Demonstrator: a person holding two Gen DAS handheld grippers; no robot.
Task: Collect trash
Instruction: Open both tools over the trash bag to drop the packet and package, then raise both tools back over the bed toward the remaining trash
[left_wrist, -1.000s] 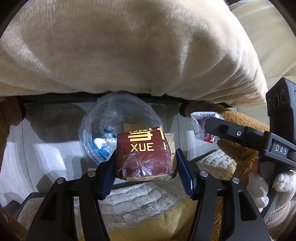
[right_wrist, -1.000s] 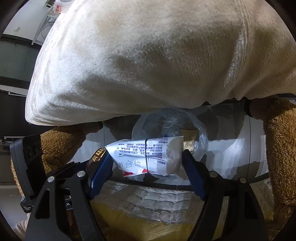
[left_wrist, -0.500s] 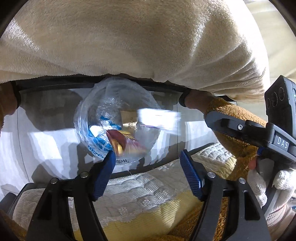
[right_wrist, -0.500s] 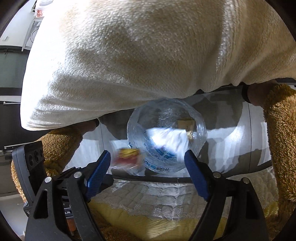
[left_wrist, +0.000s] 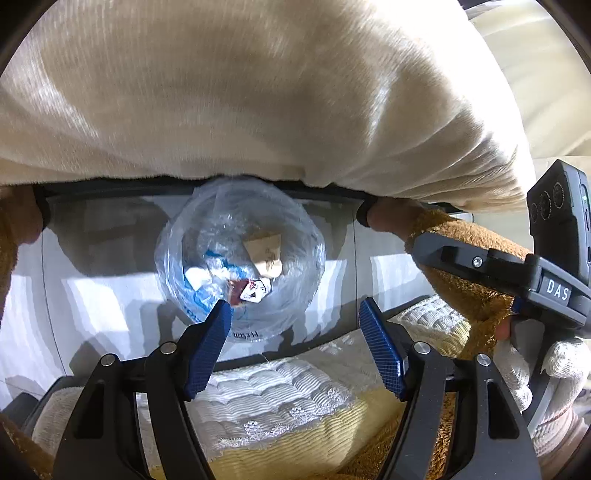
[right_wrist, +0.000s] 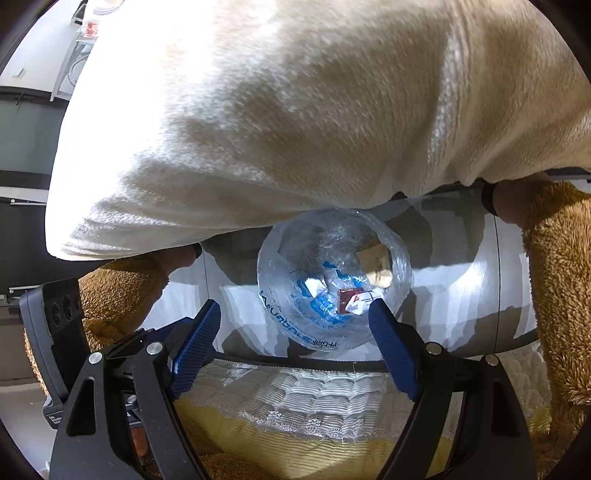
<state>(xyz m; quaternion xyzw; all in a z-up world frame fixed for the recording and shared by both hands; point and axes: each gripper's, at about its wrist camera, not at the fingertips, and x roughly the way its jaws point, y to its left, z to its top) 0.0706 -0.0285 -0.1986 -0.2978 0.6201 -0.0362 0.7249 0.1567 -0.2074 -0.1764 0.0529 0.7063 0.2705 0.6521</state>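
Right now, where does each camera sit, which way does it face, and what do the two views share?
Left wrist: on the left gripper, facing steeply down at the clear trash bag; own fingers, plus the right gripper and gloved hand at right.
Right wrist: on the right gripper, same downward aim; the left gripper's body at left.
Shared: bag, cream blanket, both grippers empty.

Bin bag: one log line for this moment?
bag: red packet, white wrapper inside | left gripper: empty | right gripper: empty

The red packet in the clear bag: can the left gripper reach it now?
Probably yes. The left gripper is open and empty above the clear bag, whose mouth is wide; nothing covers the red packet.
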